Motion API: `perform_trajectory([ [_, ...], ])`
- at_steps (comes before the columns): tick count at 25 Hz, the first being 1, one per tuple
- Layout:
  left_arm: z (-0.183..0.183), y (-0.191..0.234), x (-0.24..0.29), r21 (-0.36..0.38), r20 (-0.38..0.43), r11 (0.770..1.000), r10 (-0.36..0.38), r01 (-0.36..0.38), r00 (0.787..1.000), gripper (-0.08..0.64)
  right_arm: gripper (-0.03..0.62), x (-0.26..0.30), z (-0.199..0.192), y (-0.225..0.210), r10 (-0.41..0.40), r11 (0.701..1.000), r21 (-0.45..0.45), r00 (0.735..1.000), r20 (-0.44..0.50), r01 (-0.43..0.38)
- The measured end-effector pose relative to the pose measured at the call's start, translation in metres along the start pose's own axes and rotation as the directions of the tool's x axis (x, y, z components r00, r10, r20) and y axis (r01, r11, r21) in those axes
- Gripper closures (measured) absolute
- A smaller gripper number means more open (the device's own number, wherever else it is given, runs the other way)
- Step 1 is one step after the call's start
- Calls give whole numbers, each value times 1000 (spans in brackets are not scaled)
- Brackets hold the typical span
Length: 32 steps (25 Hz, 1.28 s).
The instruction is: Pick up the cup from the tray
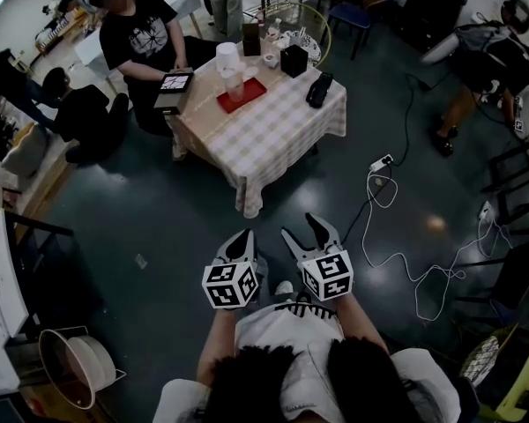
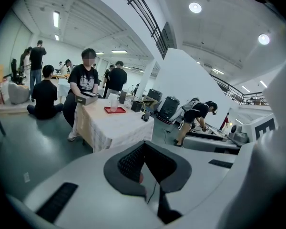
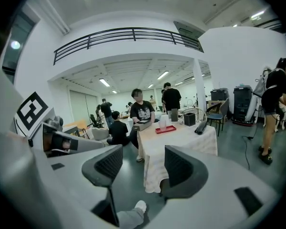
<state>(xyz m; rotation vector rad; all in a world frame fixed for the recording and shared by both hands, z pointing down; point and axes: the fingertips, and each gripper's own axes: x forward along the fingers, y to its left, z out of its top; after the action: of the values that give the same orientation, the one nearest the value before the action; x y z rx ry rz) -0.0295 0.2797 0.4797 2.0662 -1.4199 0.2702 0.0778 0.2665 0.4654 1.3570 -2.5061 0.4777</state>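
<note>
1. Well ahead of the person, a clear cup (image 1: 234, 84) stands upright on a red tray (image 1: 251, 92), near the far left corner of a table (image 1: 273, 135) draped in a pale checked cloth.
2. Beside the tray, a black box (image 1: 294, 60) sits toward the table's far edge, and a dark oblong object (image 1: 319, 89) lies near the right side; what it is cannot be made out.
3. At the table's left, a seated person in a black T-shirt (image 1: 141, 33) holds a tablet-like device (image 1: 174, 84) at the cloth's corner.
4. Nearer the camera, bare dark floor separates the table from both tongs, which are well apart from the cup.
5. Held low in front of the person's body, the left gripper (image 1: 241, 236) has its jaws drawn together with nothing between them.
6. Just beside it, the right gripper (image 1: 298, 225) has its jaws spread partway, the gap empty, with only the floor and the distant table seen through it.
7. To the right, a white cable (image 1: 397, 254) loops over the floor from a power strip (image 1: 381, 162).
</note>
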Motion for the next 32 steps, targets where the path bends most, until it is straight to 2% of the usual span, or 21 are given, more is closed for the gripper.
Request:
perform_trajectory([
  [11, 34, 16, 46, -4, 3, 1000, -31, 31, 1000, 554, 325, 41, 29, -29, -43, 999, -15, 999, 18, 44],
  [20, 79, 54, 88, 7, -1, 1000, -26, 26, 1000, 554, 325, 103, 44, -43, -55, 998, 22, 998, 15, 54],
  [27, 106, 89, 114, 4, -18, 1000, -26, 26, 1000, 554, 325, 149, 62, -40, -51, 999, 6, 999, 7, 51],
  [32, 121, 104, 131, -3, -45, 998, -60, 60, 997, 554, 324, 175, 77, -45, -86, 996, -5, 996, 4, 86],
])
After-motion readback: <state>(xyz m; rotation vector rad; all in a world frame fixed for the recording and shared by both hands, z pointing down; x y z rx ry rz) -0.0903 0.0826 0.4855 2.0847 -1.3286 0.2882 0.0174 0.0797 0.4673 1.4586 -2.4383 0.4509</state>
